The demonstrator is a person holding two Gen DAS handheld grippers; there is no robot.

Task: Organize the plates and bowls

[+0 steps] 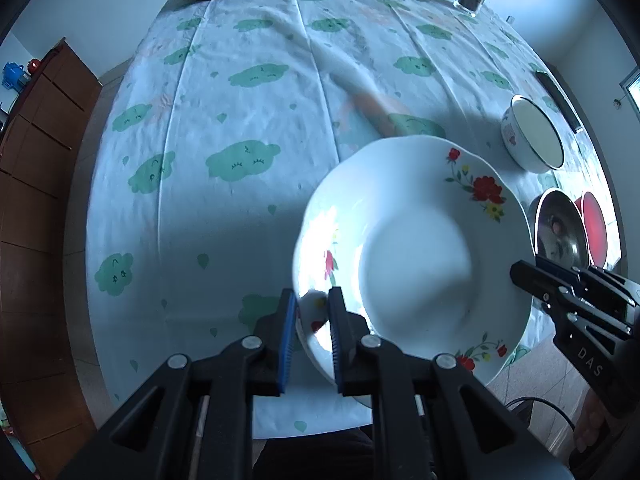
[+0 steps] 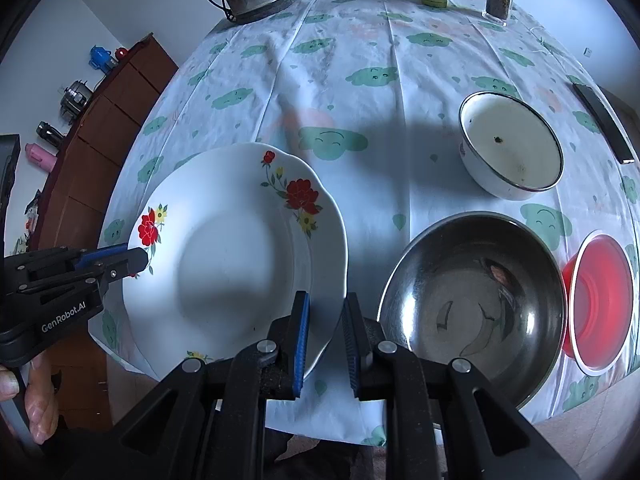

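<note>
Both hand-held grippers (image 1: 312, 312) (image 2: 326, 312) clamped on empty flowered plate (image 2: 240, 256); steel bowl (image 2: 472, 300) empty.

Flowered white plate (image 2: 236, 256), gripped both sides

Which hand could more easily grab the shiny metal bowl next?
Right. The right gripper pinches the plate by its rim just beside the metal bowl. The left gripper holds the opposite rim, the whole plate in between.
</note>
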